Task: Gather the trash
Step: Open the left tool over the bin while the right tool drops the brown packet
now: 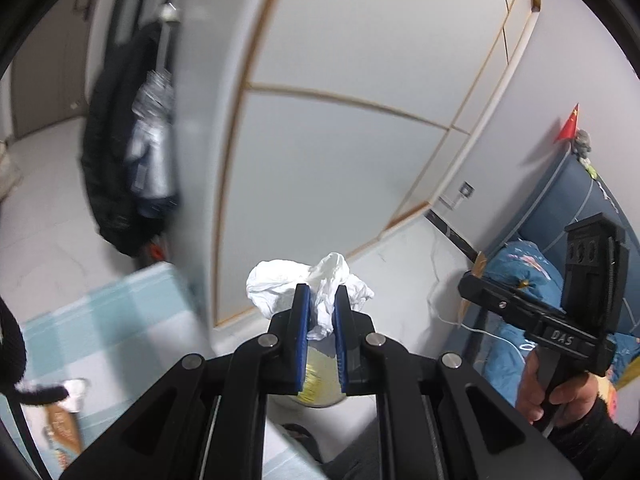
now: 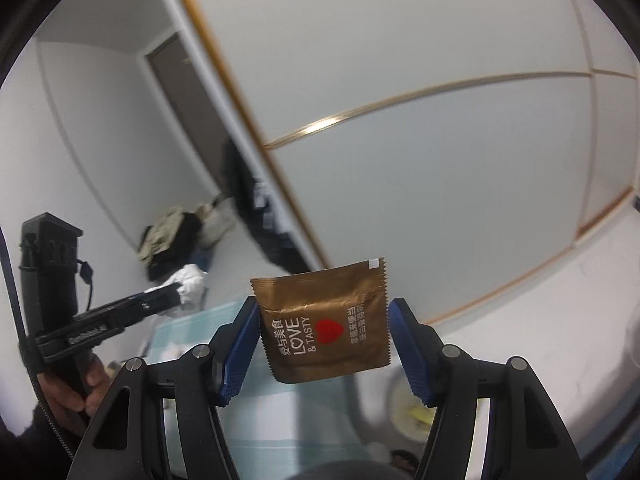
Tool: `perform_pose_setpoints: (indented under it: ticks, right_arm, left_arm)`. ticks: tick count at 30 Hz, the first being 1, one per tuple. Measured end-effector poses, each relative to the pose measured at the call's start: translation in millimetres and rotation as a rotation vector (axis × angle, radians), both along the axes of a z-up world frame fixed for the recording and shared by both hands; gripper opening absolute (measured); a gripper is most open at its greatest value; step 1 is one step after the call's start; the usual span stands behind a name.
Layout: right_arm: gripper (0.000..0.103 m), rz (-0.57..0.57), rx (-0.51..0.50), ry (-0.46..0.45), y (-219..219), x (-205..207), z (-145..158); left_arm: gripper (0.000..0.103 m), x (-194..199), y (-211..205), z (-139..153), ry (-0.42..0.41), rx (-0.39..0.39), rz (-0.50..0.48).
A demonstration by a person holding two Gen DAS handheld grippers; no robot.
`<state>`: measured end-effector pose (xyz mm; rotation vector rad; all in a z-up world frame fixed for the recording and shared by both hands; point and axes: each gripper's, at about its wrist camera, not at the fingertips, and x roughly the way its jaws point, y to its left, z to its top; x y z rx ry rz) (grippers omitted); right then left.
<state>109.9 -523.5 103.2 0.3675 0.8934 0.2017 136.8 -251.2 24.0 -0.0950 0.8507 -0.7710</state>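
Both loaded: left gripper (image 1: 320, 312) pinches white tissue (image 1: 316, 284); right gripper (image 2: 324, 332) clamps brown packet (image 2: 324, 320), bin (image 2: 408, 408) at 4 o'clock.

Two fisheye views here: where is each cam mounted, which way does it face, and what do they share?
Left wrist view: sits on the left gripper, looking forward and downward along its fingers, which pinch a crumpled white tissue; beyond it, wardrobe doors. The right gripper and the person's right hand show at right.
Right wrist view: sits on the right gripper, whose jaws clamp a brown snack packet by its edges; the left hand shows at left.
Shared: wardrobe doors, tissue, each other's gripper.
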Motion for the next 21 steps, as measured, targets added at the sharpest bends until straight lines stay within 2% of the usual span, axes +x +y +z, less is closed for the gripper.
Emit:
perform_pose_setpoints:
  ticks: [9,16,21]
  right_arm:
    - [0.064,-0.118,0.030,0.127,-63,8,-72]
    - [0.064,-0.171,0.087,0.277,-90,24,-156]
    - [0.064,-0.126,0.179,0.374,-90,36,-224]
  left_arm:
    - [0.008,18,-68,-40,0.120,0.027,-0.103]
    - [0.008,36,-103,-84,0.235,0.066,-0.150]
    - [0.008,48,-118,-122,0.345,0.097,-0.154]
